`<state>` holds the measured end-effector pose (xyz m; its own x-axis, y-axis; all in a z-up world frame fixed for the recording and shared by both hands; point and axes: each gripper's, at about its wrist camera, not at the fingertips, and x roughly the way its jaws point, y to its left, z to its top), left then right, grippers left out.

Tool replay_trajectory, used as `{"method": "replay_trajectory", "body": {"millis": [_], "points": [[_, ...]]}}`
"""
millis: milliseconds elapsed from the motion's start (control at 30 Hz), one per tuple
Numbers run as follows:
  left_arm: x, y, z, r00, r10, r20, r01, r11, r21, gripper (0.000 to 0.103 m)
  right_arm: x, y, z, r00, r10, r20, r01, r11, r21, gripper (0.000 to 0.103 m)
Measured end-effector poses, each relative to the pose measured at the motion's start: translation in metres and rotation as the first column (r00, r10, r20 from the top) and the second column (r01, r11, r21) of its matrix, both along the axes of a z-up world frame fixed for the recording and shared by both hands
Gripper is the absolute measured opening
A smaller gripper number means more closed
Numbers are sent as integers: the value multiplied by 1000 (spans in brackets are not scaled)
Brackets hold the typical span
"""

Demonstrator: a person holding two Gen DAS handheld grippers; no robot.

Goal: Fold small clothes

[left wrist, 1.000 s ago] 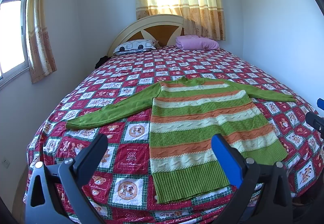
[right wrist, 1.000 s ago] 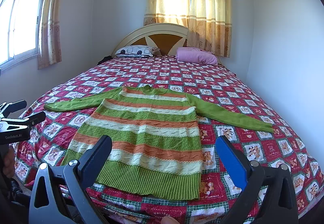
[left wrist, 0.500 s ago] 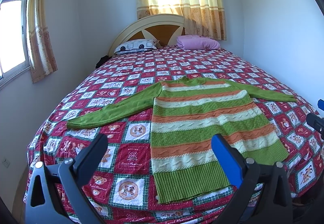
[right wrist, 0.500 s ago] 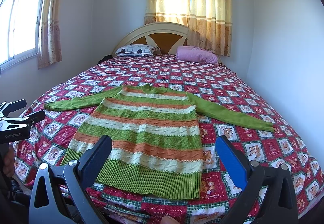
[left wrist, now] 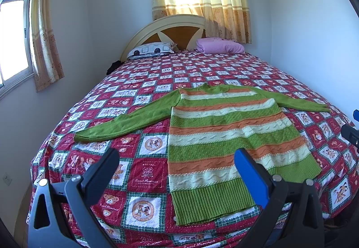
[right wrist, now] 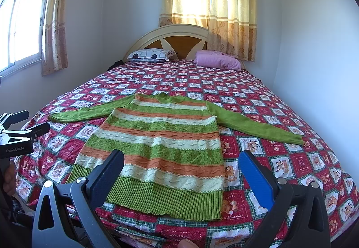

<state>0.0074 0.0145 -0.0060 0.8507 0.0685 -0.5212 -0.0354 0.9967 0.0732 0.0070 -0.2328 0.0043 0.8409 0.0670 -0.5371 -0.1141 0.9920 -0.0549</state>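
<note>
A bed (left wrist: 157,73) fills most of both views, covered by a red, white and green patchwork quilt (right wrist: 258,95) with bear pictures. At its far end stands a curved headboard (left wrist: 168,26), and behind that hang yellow curtains (right wrist: 208,1) lit from outside. A second window (right wrist: 24,26) sits in the left wall.

A striped sweater (left wrist: 224,135) in green, orange and cream lies flat and unfolded on the near half of the bed, neck toward the headboard, ribbed hem at the near edge. Both green sleeves are spread out to the sides, each resting on the quilt.

Against the headboard lie a pink pillow (right wrist: 215,60) and, to its left, a white patterned pillow (left wrist: 150,50).

The left tongs (left wrist: 175,158) hang above the near edge of the bed with their fingers wide apart and nothing between them, over the sweater's left lower part. The right tongs (right wrist: 180,161) are likewise spread wide and empty, above the hem. From the right wrist camera, the left tool shows at the left edge, clear of the sweater.
</note>
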Motion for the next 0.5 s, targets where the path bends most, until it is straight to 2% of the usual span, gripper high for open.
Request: {"method": "replay_trajectory", "body": {"millis": [300,500], "points": [[0,2,-2,1000,0,-4,0,1000,3,103,5,-3,-4,1000,-7,-10,7,1000,-7,102],[18,6,-12,1000,6,-14,-6,1000,31,103,27,-15,-22,997,-63,-35,61,997,-54,102]]}}
